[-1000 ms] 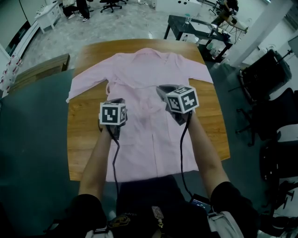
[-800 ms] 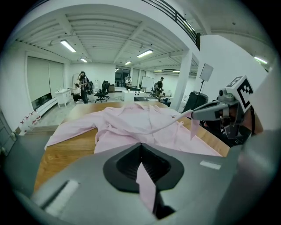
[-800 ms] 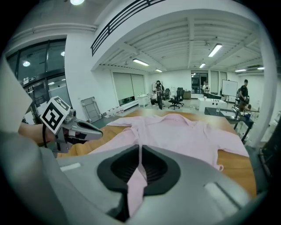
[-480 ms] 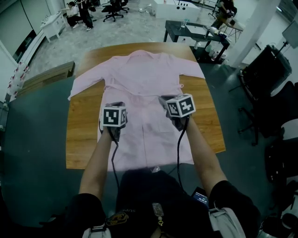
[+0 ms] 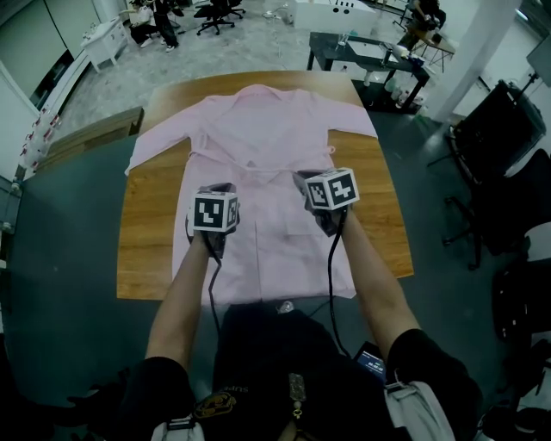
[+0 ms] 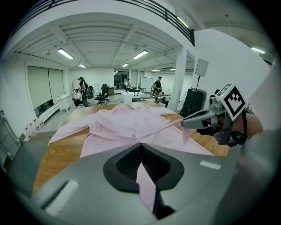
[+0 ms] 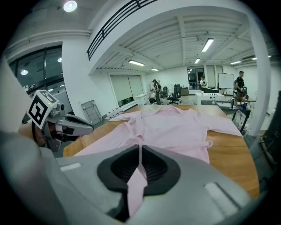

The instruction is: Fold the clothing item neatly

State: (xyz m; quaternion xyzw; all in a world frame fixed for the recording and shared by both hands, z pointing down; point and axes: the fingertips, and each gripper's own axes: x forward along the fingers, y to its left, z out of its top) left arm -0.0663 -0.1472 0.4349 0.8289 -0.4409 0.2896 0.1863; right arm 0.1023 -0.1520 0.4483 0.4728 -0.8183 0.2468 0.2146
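A pale pink robe-like garment (image 5: pixel 267 129) lies spread face up on the wooden table (image 5: pixel 146 250), collar at the far end, sleeves out to both sides. Its hem reaches the near table edge. My left gripper (image 5: pixel 213 189) is over the garment's left half, below the waist. It is shut on a narrow pink belt strip (image 6: pixel 147 186) that runs from its jaws to the waist. Over the right half, my right gripper (image 5: pixel 306 179) is shut on another pink belt strip (image 7: pixel 137 180). The two grippers hover side by side, apart from each other.
A black desk (image 5: pixel 362 52) stands beyond the table's far right corner. Black chairs (image 5: pixel 495 129) line the right side. A wooden board (image 5: pixel 86 138) lies to the left on dark flooring. People (image 5: pixel 164 17) and office chairs are far behind.
Both grippers have drawn back toward the near table edge, each still holding its belt strip. The garment's hem now lies closer to the near edge.
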